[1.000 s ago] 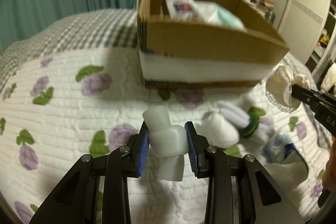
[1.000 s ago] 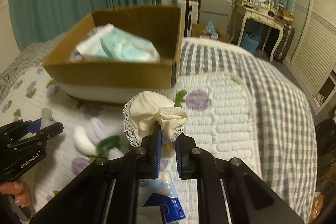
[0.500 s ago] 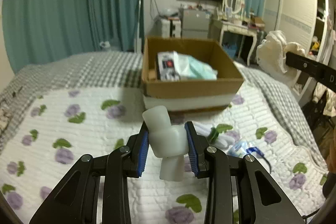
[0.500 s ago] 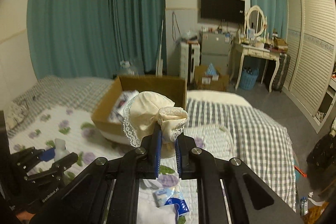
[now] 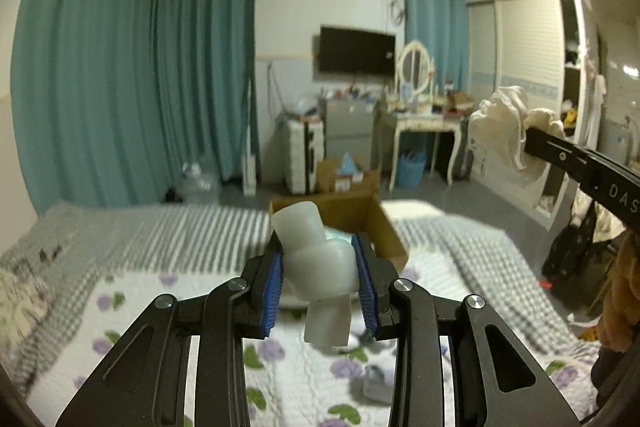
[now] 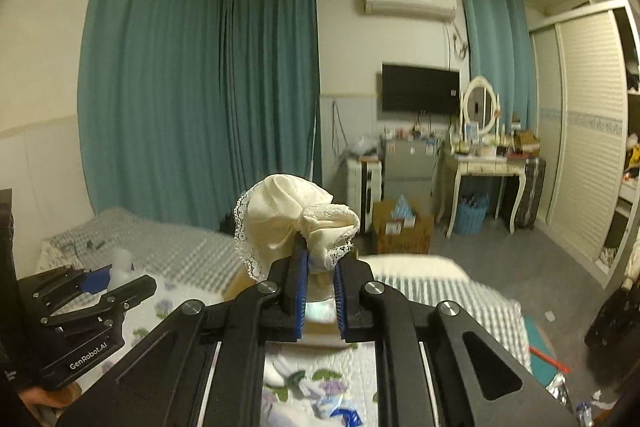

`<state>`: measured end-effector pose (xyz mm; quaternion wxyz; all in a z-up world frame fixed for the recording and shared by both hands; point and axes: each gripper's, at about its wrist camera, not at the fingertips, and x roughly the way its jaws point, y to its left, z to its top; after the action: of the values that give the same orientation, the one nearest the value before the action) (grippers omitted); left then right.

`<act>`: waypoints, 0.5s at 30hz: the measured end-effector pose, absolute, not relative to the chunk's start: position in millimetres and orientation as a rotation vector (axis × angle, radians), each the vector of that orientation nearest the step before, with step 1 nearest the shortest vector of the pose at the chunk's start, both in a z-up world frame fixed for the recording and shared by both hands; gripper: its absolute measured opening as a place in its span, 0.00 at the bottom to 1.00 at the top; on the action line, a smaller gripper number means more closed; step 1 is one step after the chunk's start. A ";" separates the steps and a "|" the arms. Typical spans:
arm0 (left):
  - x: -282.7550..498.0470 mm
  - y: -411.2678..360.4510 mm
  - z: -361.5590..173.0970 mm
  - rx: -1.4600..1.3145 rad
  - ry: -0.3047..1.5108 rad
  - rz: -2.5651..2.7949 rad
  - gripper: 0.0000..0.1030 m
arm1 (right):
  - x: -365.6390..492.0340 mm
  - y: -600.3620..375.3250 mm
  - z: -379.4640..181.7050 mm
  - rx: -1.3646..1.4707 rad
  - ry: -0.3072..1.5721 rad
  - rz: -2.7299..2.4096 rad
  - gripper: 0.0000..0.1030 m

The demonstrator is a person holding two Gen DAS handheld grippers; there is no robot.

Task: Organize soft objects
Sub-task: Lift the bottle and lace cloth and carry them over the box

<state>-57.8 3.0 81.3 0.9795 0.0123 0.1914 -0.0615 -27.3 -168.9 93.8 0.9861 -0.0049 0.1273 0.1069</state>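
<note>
Both grippers are coming up off the bed since a second ago, so the cardboard box (image 5: 384, 223) is now sitting low at frame center. I'm keeping the left gripper (image 5: 320, 287) clamped on the white foam piece (image 5: 318, 267), center-bottom of its view. I'm keeping the right gripper (image 6: 320, 283) pinched tight on the cream lace cloth (image 6: 288, 223), bunching mid-frame above its fingers.

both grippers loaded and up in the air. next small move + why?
Probably bring the left gripper forward and down over the cardboard box. It is shut on the white soft roll, the box sits open just beyond it on the bed, and the right gripper, clamping the cream lace cloth, can follow.
</note>
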 end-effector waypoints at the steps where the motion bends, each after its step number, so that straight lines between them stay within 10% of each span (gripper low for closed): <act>1: -59.1 2.9 90.5 0.028 0.360 -0.127 0.31 | -31.2 -169.1 102.1 -0.013 0.234 0.212 0.11; 15: -15.2 6.8 135.8 0.027 0.218 -0.150 0.32 | -23.3 -154.0 148.9 -0.022 0.079 0.219 0.11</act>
<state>-15.2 6.8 135.8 0.9912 0.0132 0.1086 -0.0748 -23.3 -154.0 148.9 0.9932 -0.0109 0.0394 0.1093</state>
